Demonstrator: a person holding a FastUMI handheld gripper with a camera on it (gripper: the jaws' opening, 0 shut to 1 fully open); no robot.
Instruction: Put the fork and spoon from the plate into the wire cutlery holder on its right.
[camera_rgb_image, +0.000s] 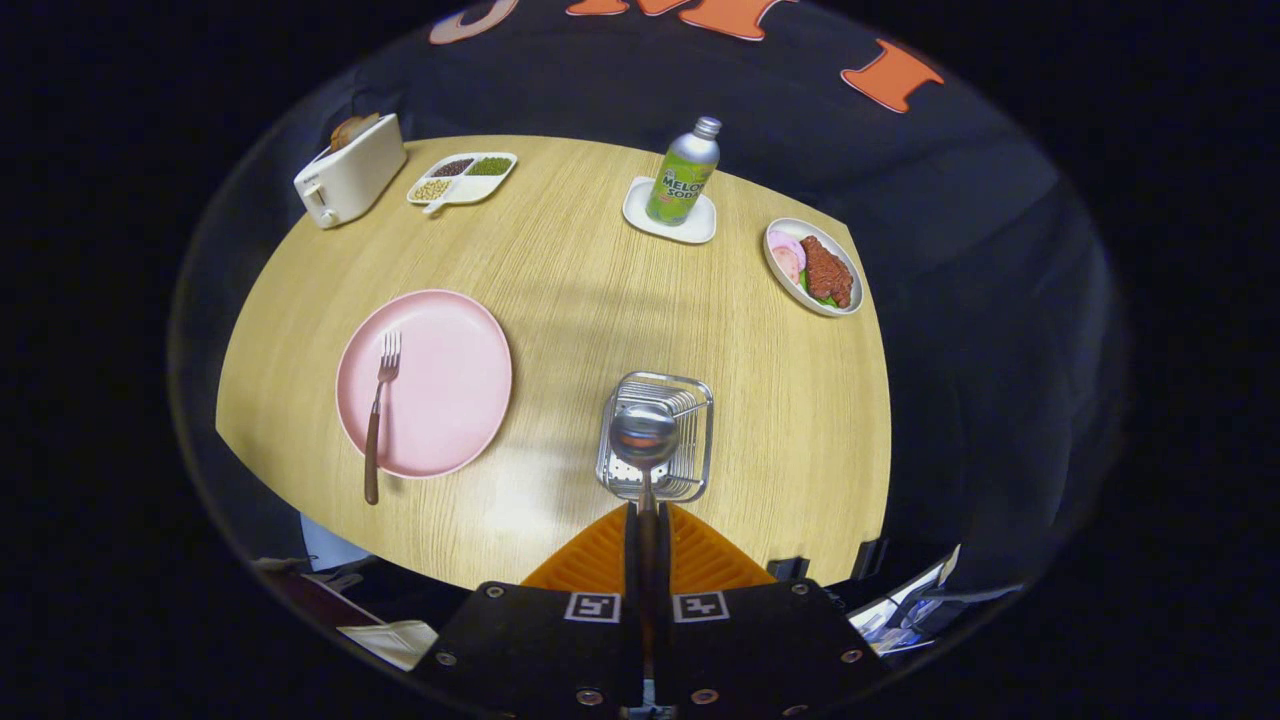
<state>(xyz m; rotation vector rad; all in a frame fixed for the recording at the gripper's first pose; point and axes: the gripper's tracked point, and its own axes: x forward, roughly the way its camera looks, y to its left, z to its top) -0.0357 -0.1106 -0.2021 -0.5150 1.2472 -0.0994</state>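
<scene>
My gripper (646, 522) is shut on the spoon's handle, its orange fingers (598, 552) pressed together around it. The spoon (643, 436) sticks out ahead of the fingers, its shiny bowl held above the wire cutlery holder (690, 425), which stands on the wooden table just beyond the fingertips. To the left of the holder lies the pink plate (445, 380). A fork (378, 410) with a brown handle rests on the plate's left side, tines pointing away, its handle end overhanging the near rim.
Along the table's far side stand a white toaster (348, 175), a divided dish of beans (462, 178), a green soda bottle (683, 172) on a white coaster, and a plate of food (813, 266) at the right. The table's near edge (450, 575) runs just below the fingers.
</scene>
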